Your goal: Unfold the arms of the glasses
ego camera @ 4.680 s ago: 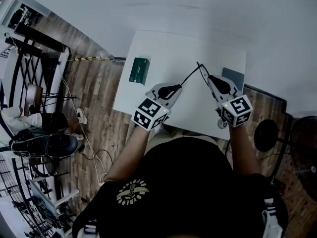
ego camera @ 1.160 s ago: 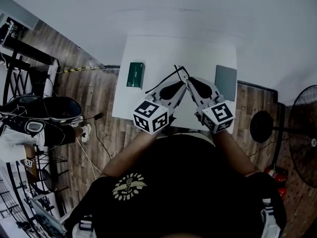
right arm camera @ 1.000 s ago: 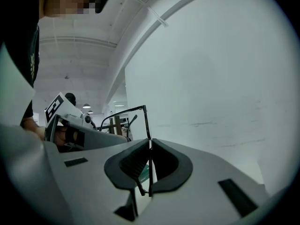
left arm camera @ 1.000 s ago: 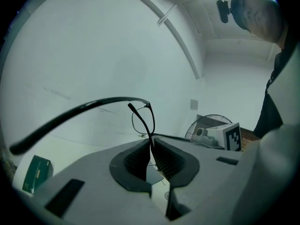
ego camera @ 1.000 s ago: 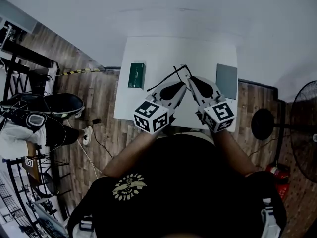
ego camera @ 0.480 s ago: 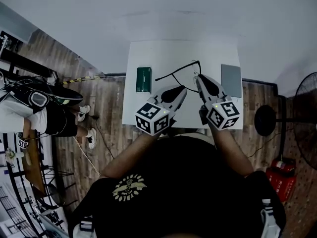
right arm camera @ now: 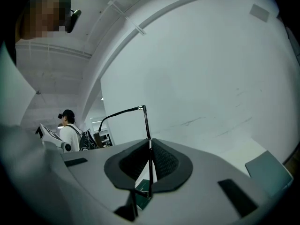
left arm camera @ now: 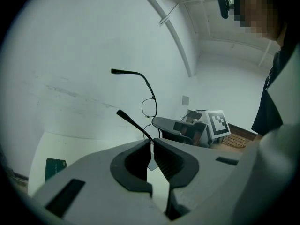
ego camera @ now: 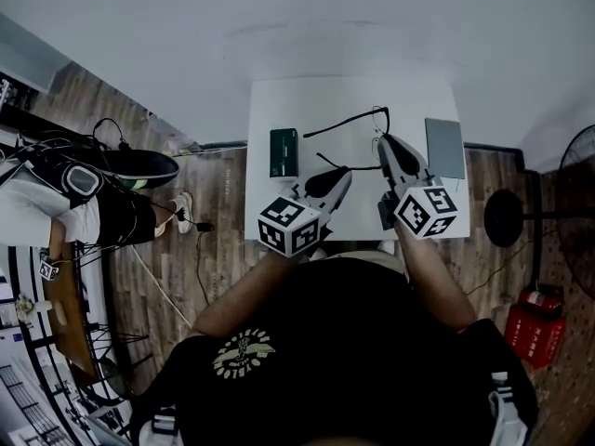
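Observation:
Thin black-framed glasses (ego camera: 339,124) hang above the white table (ego camera: 307,98), held between both grippers. My right gripper (ego camera: 380,139) is shut on the front frame; in the right gripper view the frame (right arm camera: 146,125) rises from between the jaws of the right gripper (right arm camera: 150,146). One arm (right arm camera: 123,112) stretches away to the left. My left gripper (ego camera: 347,171) is shut on the other arm. In the left gripper view that arm (left arm camera: 133,123) pokes out past the left gripper (left arm camera: 151,142), with a lens rim (left arm camera: 149,108) beyond.
A dark green box (ego camera: 284,151) lies near the table's left edge and a grey pad (ego camera: 445,147) at its right edge. A standing fan (ego camera: 572,207) is at the right on the wooden floor. A person (ego camera: 74,203) is at the left.
The two grippers have drawn apart: the left one has pulled back toward me with its arm of the glasses, and the right one has moved the frame right. The glasses' arms now spread wider.

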A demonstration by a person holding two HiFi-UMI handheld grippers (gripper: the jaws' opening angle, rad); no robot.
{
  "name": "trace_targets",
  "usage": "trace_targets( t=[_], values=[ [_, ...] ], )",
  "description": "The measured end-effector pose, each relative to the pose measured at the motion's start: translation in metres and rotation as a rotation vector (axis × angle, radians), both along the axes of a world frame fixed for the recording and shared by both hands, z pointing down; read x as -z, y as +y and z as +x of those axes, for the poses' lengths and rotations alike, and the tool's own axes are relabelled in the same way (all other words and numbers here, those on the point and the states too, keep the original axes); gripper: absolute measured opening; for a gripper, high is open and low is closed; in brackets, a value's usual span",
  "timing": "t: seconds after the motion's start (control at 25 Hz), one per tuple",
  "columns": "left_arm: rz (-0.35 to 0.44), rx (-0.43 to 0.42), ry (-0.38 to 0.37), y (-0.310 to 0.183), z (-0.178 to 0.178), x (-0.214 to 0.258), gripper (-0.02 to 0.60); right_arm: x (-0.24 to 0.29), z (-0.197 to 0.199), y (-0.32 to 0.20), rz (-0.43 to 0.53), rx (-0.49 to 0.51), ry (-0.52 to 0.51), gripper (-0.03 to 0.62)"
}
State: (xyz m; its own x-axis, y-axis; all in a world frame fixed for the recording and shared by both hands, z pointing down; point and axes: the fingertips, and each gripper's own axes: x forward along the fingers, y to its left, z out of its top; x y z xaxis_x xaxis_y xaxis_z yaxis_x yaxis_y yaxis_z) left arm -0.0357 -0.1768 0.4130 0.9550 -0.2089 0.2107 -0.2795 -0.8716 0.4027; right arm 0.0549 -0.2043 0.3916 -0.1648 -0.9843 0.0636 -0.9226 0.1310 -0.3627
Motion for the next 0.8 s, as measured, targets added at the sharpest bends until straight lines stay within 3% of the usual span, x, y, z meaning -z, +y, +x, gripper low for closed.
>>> trace_targets(
  t=[0.8],
  values=[
    [-0.058, -0.069, -0.010, 0.007, 0.010, -0.026, 0.021, -0.002, 0.020, 0.005, -0.021, -0.081, 0.000, 0.018]
  ],
)
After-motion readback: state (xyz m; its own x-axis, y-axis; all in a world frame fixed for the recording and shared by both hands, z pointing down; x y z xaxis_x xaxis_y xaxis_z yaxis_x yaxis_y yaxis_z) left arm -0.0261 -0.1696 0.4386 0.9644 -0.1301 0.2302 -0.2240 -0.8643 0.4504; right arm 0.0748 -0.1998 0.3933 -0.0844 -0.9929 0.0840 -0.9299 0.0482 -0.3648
